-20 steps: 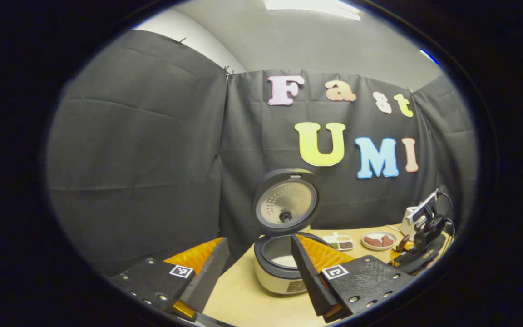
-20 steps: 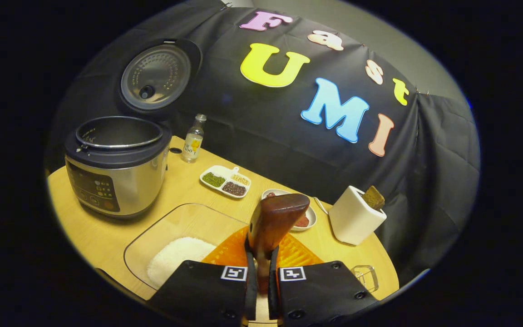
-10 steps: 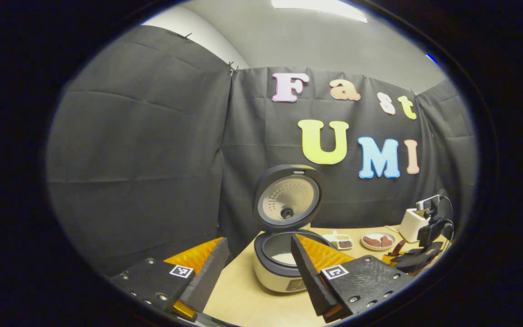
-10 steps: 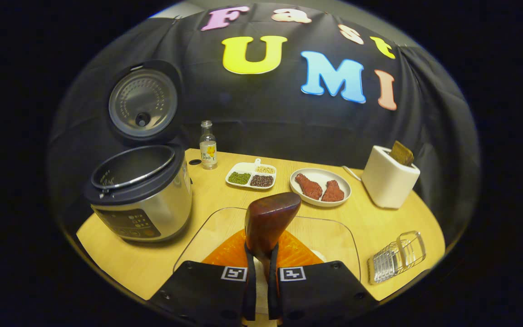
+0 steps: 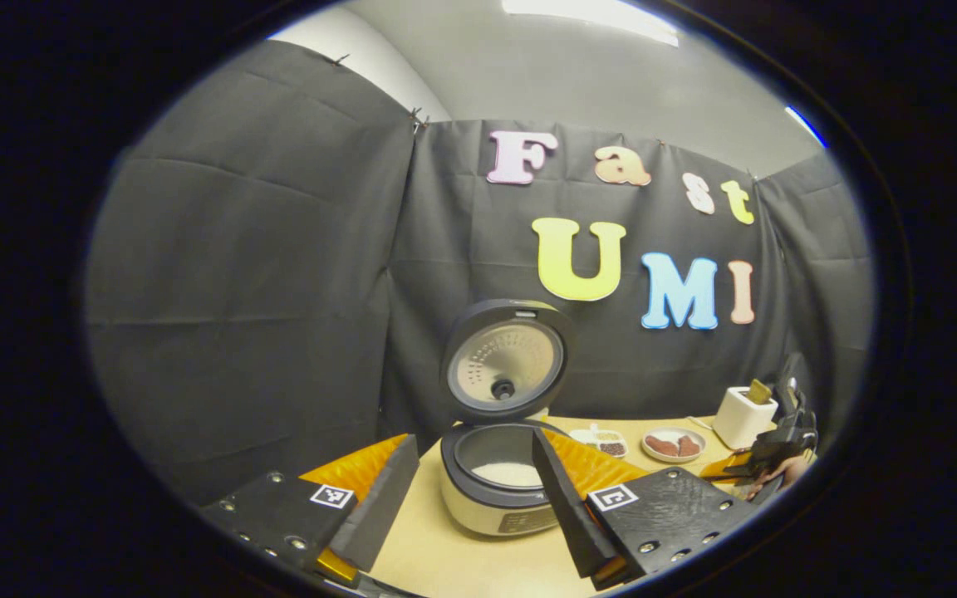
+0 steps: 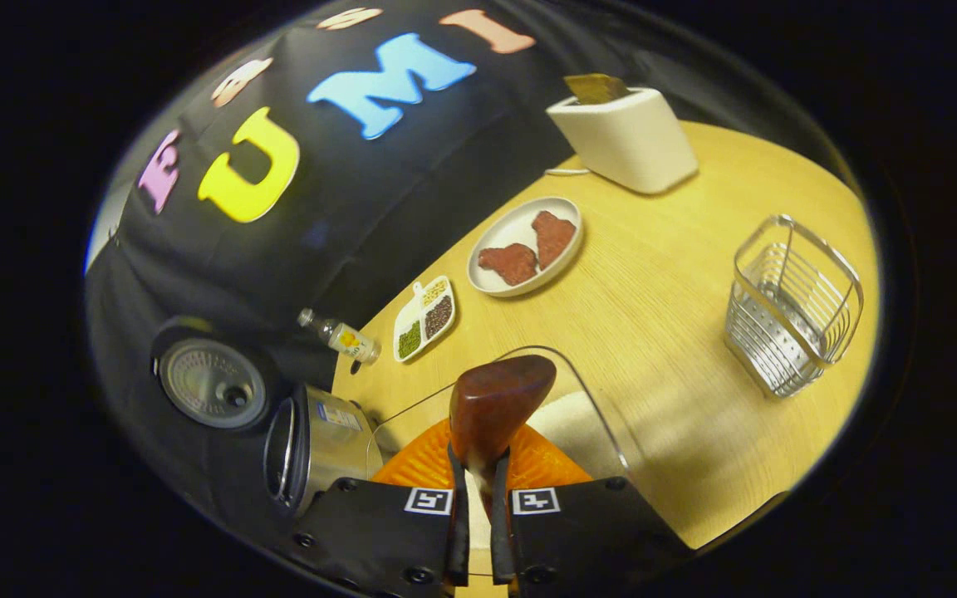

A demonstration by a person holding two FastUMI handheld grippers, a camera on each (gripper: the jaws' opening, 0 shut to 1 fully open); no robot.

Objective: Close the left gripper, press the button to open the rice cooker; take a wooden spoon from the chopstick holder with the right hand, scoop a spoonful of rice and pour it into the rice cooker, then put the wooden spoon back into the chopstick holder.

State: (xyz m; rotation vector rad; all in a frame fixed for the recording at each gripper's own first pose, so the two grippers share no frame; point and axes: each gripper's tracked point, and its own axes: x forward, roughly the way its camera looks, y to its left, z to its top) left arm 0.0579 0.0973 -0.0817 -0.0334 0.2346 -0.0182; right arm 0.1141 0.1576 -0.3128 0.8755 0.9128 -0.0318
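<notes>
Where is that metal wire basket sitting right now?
In the right gripper view, the wire basket stands on the wooden table at the right side, empty, apart from the white toaster and the plate.

Hardly any words to read here

The little bottle [image 6: 341, 338] has a yellow label, too small to read. The rice cooker [image 5: 497, 490] has a small panel with tiny, blurry marks. Both grippers carry square black-and-white code tags, with no letters on them.
</notes>
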